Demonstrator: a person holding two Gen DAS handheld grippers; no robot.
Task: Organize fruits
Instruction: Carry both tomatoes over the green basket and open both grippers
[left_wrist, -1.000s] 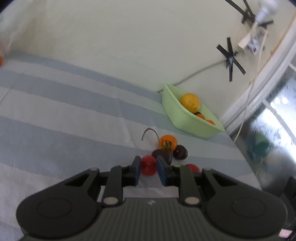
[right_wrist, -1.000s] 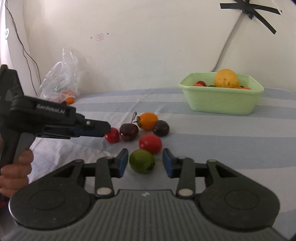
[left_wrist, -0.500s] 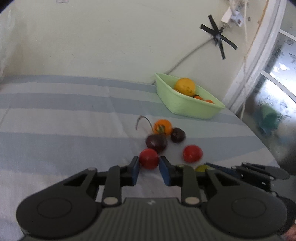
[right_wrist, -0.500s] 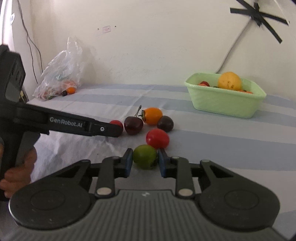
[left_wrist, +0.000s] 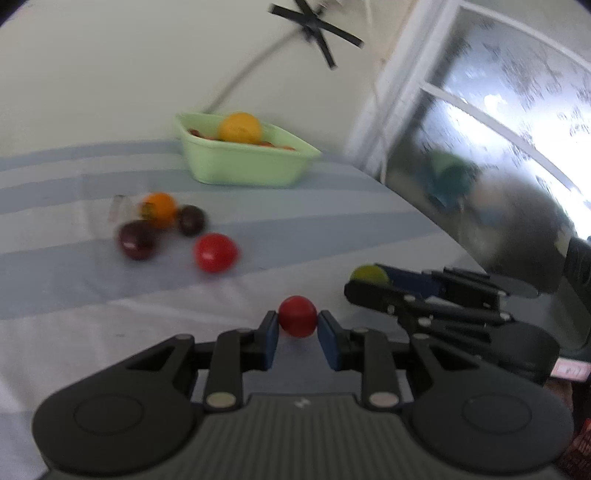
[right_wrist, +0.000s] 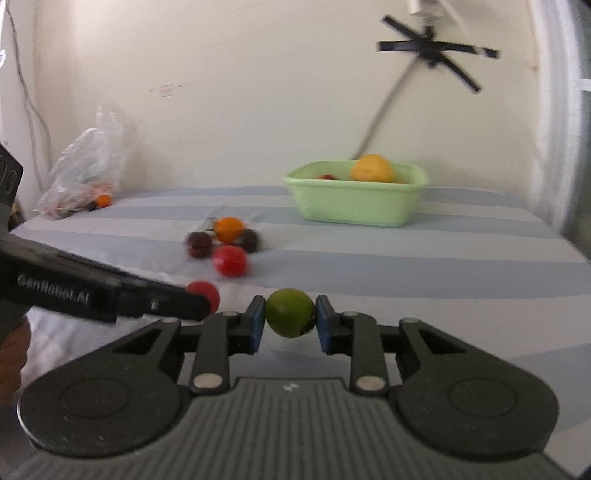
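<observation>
Nearest, the left gripper (left_wrist: 297, 329) has its fingers closed on a small red fruit (left_wrist: 297, 315), and the right gripper (right_wrist: 289, 325) has its fingers clamped on a green fruit (right_wrist: 290, 312); both are well short of the tub (right_wrist: 354, 205). Between them and the tub, 4 fruits (right_wrist: 231, 260) lie loose on the striped bench (right_wrist: 424, 258). The tub already holds an orange (right_wrist: 372, 168) and others. Left gripper's side reads "GenRobot.AI".

Left hand-held gripper (left_wrist: 297, 326) clamped shut, right hand-held gripper (right_wrist: 290, 321) likewise, side by side
</observation>
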